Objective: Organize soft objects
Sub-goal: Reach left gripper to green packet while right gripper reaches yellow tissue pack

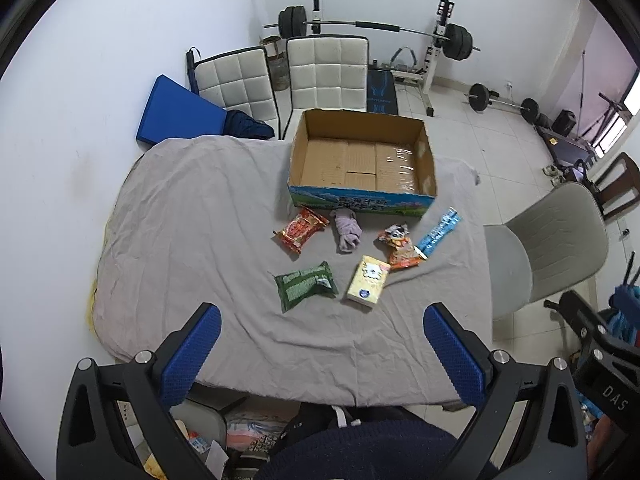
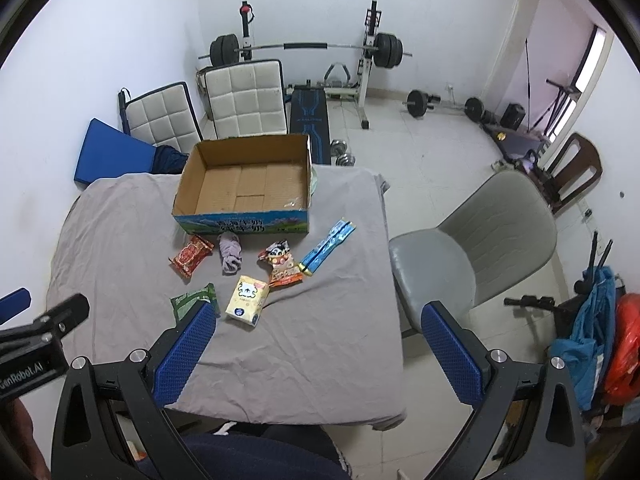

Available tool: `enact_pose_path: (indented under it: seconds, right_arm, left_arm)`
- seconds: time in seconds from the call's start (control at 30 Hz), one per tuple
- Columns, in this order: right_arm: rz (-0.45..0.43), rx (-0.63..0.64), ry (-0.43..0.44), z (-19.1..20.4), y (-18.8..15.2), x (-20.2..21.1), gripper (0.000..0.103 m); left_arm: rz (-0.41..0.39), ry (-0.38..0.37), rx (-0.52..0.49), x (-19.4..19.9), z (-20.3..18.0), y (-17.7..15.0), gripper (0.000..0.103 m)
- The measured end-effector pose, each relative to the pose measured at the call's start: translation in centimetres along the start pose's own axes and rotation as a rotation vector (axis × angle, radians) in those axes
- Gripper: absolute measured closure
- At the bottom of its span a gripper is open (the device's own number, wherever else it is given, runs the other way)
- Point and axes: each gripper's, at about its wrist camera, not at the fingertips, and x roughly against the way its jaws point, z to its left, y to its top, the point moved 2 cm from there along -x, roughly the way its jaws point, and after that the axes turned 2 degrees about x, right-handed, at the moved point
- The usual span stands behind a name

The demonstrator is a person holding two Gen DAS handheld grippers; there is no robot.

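An open cardboard box [image 1: 362, 192] [image 2: 244, 220] stands empty at the far side of the grey-covered table [image 1: 192, 240] [image 2: 320, 340]. In front of it lie a red snack packet [image 1: 301, 229] [image 2: 190, 255], a rolled purple cloth [image 1: 347, 229] [image 2: 231, 253], an orange cartoon packet [image 1: 400, 245] [image 2: 281, 263], a blue strip packet [image 1: 438, 232] [image 2: 327, 247], a green pouch [image 1: 306, 285] [image 2: 192, 300] and a yellow tissue pack [image 1: 368, 284] [image 2: 247, 295]. My left gripper [image 1: 322, 316] hovers open above the near edge. My right gripper [image 2: 320, 316] is open too, its left finger [image 2: 186, 350] overlapping the green pouch.
Two white padded chairs [image 1: 326, 72] and a blue mat [image 1: 176, 110] stand behind the table. A grey chair [image 2: 476, 240] sits at the table's right side. Barbell rack [image 1: 376, 28] and weights fill the back of the room. Bags [image 2: 600, 336] hang at far right.
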Motion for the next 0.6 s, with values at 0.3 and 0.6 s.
enact_pose_path:
  seconds: [0.3, 0.6]
  right_arm:
    - [0.224, -0.044, 0.089, 2.5, -0.5, -14.8, 0.000]
    - [0.477, -0.101, 0.181, 8.5, -3.0, -32.4, 0.000]
  left_arm:
    - [0.023, 0.127, -0.068, -10.2, 2.7, 2.1, 0.000]
    - [0.257, 0.154, -0.286, -25.7, 3.5, 0.3, 0.001]
